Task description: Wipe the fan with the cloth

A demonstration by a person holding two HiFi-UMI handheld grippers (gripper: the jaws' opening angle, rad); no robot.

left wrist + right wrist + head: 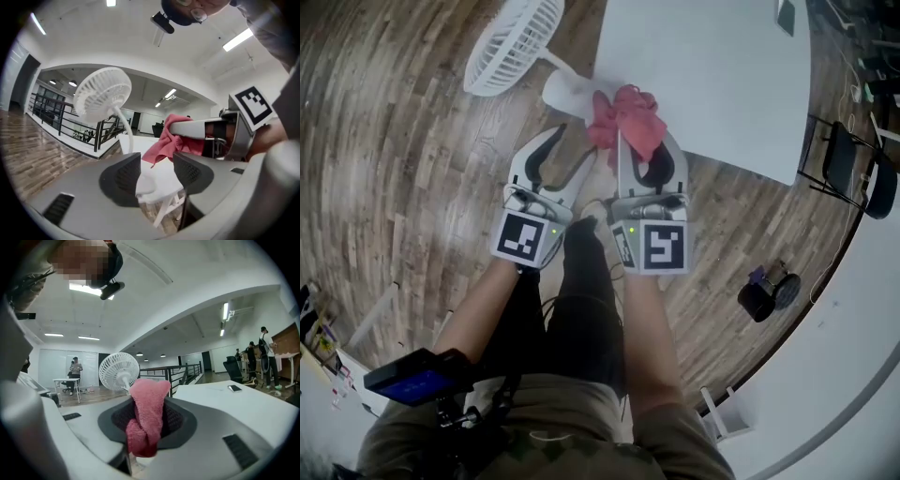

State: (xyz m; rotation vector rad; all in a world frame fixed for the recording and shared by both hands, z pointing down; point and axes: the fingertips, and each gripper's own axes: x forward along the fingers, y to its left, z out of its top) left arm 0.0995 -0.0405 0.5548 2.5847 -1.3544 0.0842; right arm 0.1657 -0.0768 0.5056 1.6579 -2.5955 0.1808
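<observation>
Closest to us, a blue device [417, 380] shows at the near left, beside our left forearm. Farther out we hold both grippers side by side, their marker cubes facing us. Our left gripper [574, 145] has its fingers spread wide with nothing pressed between them; in the left gripper view the gap frames only the near corner of the white table [703, 75]. Our right gripper [642, 141] is clamped on the pink cloth [628, 117], which bunches between the dark pads in the right gripper view and spills out past the tips. We see the white fan [511, 42] just beyond the left gripper, its base at the near left corner of the table and its grille leaning left over the wooden floor [394, 169]. Fan base and cloth lie just beside each other; we cannot tell whether they touch. Well to the right, a black chair [853, 169] stands on the floor
</observation>
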